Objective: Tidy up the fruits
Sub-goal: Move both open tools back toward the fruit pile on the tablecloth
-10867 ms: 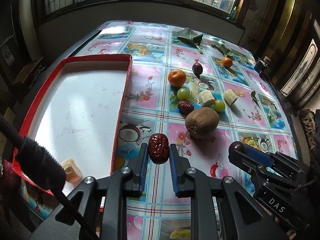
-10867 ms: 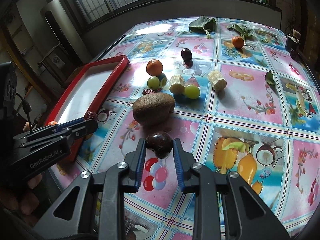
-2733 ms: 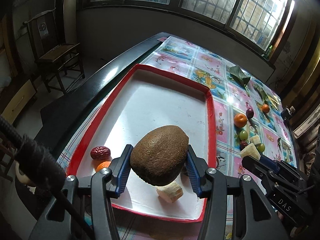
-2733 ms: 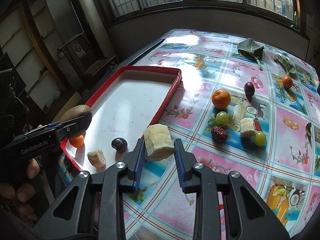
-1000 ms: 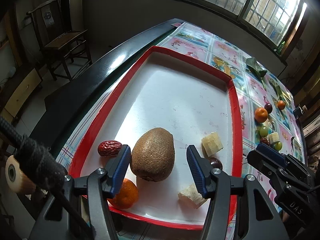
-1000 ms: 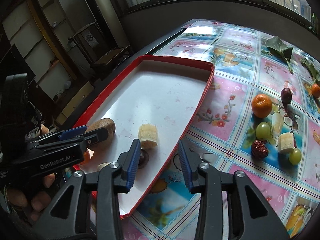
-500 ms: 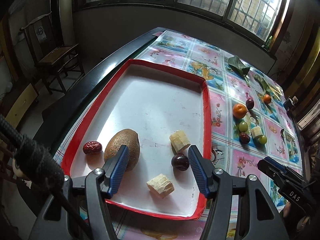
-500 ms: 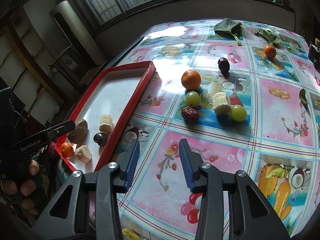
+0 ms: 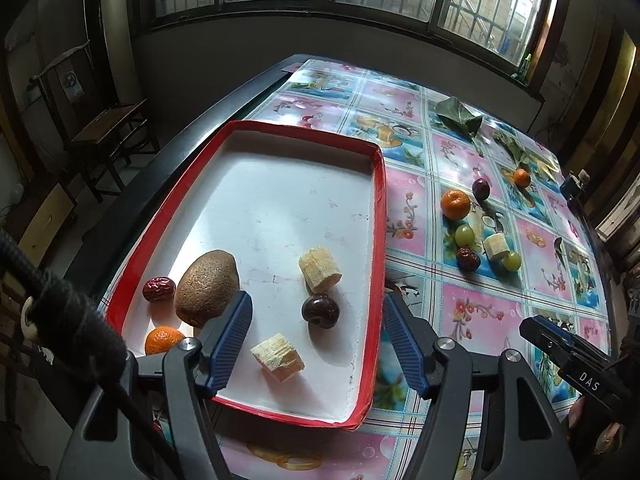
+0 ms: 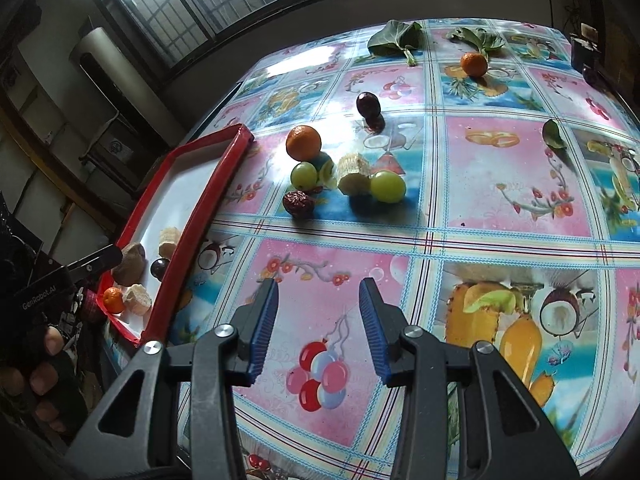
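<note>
The red-rimmed white tray [image 9: 376, 216] holds a kiwi [image 9: 206, 288], a red date [image 9: 159, 289], a small orange [image 9: 162, 340], a dark plum [image 9: 320, 311] and two banana pieces [image 9: 320, 270]. My left gripper [image 9: 318, 340] is open and empty above the tray's near end. On the table lie an orange [image 10: 303, 143], two green grapes [image 10: 387, 186], a banana piece [image 10: 353, 179], a red date [image 10: 298, 203], a dark plum [image 10: 368, 105] and a far small orange [image 10: 473, 64]. My right gripper [image 10: 318, 326] is open and empty, over the tablecloth short of this group.
The table has a glossy fruit-print cloth [image 10: 500, 184]. Green leaves [image 10: 394, 38] lie at the far end. The tray [image 10: 192, 216] sits at the table's left edge. A chair [image 9: 108, 128] stands beyond the left edge. The right gripper also shows in the left wrist view [image 9: 576, 364].
My left gripper released the kiwi in the tray and drew back, wide open. My right gripper dropped its banana piece in the tray and swung right over the tablecloth.
</note>
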A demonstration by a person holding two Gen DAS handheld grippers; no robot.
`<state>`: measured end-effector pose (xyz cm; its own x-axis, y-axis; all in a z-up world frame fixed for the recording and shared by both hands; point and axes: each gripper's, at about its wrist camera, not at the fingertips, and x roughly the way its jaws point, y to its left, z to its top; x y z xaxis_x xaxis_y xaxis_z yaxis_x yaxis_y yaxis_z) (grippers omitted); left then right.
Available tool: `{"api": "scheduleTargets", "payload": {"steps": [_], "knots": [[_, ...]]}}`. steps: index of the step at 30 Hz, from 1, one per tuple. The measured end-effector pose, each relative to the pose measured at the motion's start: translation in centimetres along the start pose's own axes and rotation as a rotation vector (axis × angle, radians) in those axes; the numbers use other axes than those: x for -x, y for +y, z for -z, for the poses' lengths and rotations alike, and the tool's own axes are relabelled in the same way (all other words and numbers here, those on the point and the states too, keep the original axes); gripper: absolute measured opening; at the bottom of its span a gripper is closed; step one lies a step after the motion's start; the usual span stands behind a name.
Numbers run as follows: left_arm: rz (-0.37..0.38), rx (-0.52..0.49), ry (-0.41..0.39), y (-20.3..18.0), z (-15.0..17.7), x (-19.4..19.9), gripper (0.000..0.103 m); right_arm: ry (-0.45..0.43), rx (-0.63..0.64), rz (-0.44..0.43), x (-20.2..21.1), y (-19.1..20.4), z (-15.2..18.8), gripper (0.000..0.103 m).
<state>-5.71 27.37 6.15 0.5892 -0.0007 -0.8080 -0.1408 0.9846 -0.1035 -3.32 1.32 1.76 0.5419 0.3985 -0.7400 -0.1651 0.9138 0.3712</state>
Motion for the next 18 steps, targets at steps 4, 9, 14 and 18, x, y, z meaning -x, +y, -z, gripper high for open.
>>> {"api": "scheduleTargets", "payload": {"steps": [4,9,14,18], "knots": [[0.000,-0.012,0.006,-0.6,0.0,-0.1,0.068,-0.008,-0.013,0.003,0.4,-0.6,0.1,0.048],[0.009,-0.027,0.016,-1.4,0.1,-0.3,0.069,-0.007,-0.028,0.005,0.4,-1.3,0.3,0.048],[0.027,-0.044,0.030,-2.3,0.3,-0.5,0.069,-0.001,-0.040,0.011,0.3,-2.0,0.5,0.048],[0.044,-0.062,0.038,-3.3,0.4,-0.7,0.069,0.000,-0.049,0.018,0.2,-2.5,0.5,0.048]]}}
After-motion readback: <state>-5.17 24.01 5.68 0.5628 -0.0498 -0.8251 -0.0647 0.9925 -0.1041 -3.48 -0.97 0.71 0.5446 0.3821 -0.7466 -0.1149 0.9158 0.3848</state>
